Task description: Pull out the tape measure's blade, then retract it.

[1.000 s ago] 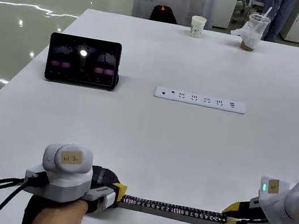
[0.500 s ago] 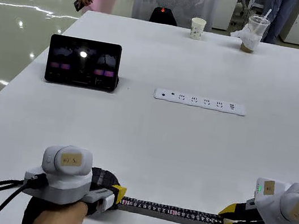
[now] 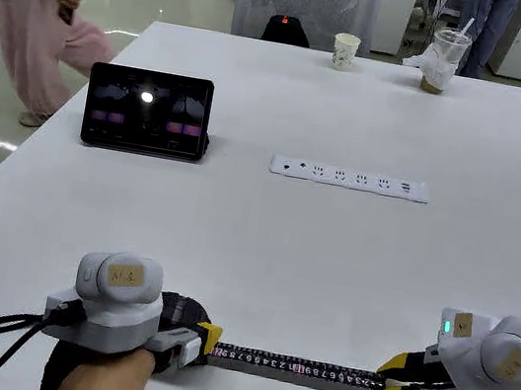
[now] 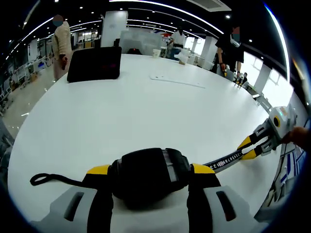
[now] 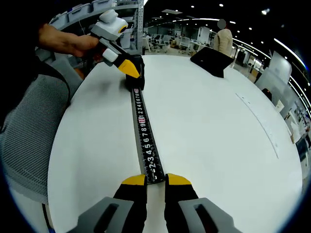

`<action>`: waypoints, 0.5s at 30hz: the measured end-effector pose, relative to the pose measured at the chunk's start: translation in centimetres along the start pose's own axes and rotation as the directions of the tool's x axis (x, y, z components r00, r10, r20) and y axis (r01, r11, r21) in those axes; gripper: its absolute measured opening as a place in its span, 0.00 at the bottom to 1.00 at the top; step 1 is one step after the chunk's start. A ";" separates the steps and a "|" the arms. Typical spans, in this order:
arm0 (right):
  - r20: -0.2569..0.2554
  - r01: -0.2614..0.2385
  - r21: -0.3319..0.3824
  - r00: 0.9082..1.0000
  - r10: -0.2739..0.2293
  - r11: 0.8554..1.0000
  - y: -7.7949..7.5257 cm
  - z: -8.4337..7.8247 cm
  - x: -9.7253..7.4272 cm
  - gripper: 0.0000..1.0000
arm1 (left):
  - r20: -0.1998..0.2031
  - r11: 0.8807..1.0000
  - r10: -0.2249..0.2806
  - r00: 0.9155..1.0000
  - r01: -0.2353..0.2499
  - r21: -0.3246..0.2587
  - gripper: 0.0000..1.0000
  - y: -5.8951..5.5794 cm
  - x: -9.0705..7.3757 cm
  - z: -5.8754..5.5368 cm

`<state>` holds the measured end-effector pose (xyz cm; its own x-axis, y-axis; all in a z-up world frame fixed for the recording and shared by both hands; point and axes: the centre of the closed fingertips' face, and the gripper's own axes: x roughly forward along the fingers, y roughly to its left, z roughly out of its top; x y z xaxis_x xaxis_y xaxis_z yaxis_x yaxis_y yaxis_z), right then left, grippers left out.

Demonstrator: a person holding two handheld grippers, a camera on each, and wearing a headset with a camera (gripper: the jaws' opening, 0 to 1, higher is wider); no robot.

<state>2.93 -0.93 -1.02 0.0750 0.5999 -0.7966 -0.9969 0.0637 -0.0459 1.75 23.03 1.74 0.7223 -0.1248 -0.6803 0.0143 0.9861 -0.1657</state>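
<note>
White surface, wide; work sits at its near edge.

1. Strap: black loop, slack, trailing left from the case.
2. Left hand-held gripper: clenched on the black tape measure case, one jaw on each side. Judged an anchor, so the case cannot slide under the pull.
3. Blade: drawn out, flat on the surface, numbers up, spanning from case to right jaws.
4. Right hand-held gripper: pinched on the blade's free end, judged placed to steer it out or back.
5. Behind, well apart: tablet, power strip.

Views: the right gripper view makes the numerals readable. The left gripper view shows both jaws flanking the case, half hidden in the head view.
</note>
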 end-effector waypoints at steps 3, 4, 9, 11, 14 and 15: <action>0.001 0.000 0.000 1.000 0.000 1.000 0.0 0.2 0.1 0.10 | 0.000 1.000 -0.003 1.000 0.003 -0.006 0.56 0.1 0.0 0.0; 0.001 0.000 0.000 1.000 0.000 1.000 0.0 0.2 0.1 0.10 | 0.000 1.000 -0.004 1.000 0.004 -0.009 0.56 0.1 0.0 0.0; 0.001 0.002 -0.002 1.000 -0.002 1.000 0.0 0.4 0.2 0.10 | -0.001 1.000 -0.008 1.000 0.008 -0.014 0.56 0.1 -0.1 0.0; 0.004 0.000 -0.002 1.000 0.000 1.000 0.1 0.5 0.3 0.10 | -0.001 1.000 -0.010 1.000 0.010 -0.016 0.56 0.1 -0.1 0.0; 0.009 -0.001 -0.005 1.000 0.001 1.000 0.2 1.0 0.5 0.10 | 0.000 1.000 -0.011 1.000 0.011 -0.020 0.56 0.2 -0.1 0.0; 0.011 -0.001 -0.007 1.000 0.001 1.000 0.2 1.1 0.6 0.10 | 0.000 1.000 -0.012 1.000 0.012 -0.021 0.56 0.2 -0.1 0.0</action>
<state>2.78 0.29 -0.81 0.0742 0.6085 -0.7901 -0.9971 0.0578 -0.0491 1.65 23.24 1.80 0.7219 -0.1367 -0.6783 0.0085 0.9820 -0.1889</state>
